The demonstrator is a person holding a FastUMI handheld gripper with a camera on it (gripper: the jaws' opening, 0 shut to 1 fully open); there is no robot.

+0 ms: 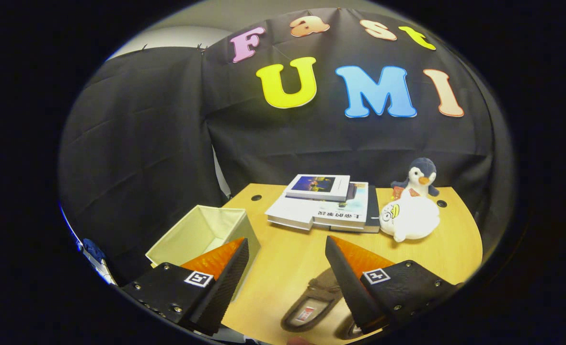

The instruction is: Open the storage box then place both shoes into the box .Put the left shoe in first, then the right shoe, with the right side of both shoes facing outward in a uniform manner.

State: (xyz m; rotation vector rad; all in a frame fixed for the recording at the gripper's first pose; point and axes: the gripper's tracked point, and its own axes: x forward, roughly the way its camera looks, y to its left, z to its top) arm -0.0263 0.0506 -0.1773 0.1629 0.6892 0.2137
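The gripper (287, 254) is spread wide, grasping nothing. A brown shoe (311, 302) lies on the table (283, 268) between the fingers. The open storage box (201, 232) sits beside the left finger.

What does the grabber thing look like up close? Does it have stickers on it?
The gripper has two wedge-shaped fingers that narrow to points, with ribbed inner faces. Each finger sits on a flat black plate held by small screws. Each plate carries a square white tag with a black pattern, like a sticker. The fingers stand apart, open.
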